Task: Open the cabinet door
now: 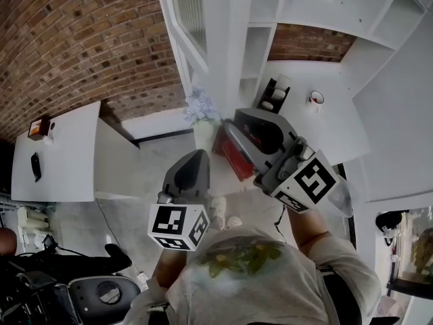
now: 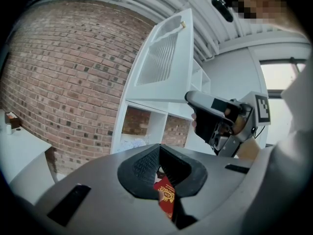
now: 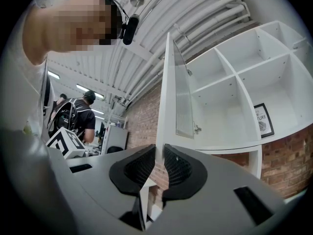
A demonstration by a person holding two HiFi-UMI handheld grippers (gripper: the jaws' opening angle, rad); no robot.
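The white cabinet door [image 1: 193, 19] with a slatted panel stands swung out from the open-shelved cabinet [image 1: 325, 9]. In the right gripper view the door [image 3: 171, 97] shows edge-on, and my right gripper [image 3: 157, 166] is shut on its thin lower edge. From the head view that right gripper [image 1: 229, 124] reaches up-left to the door's bottom corner. My left gripper [image 1: 201, 154] hangs lower and left of it, clear of the door. The tips of my left gripper [image 2: 160, 156] meet with nothing held. A red booklet-like thing [image 2: 167, 200] shows through the gap behind them.
White flowers in a vase [image 1: 201, 112] stand just below the door. A white counter holds a mug [image 1: 315, 100]; a framed picture [image 3: 264, 119] sits in one shelf compartment. A white table [image 1: 61, 154] and brick wall [image 1: 81, 39] are at left. A person [image 3: 84, 116] stands in the background.
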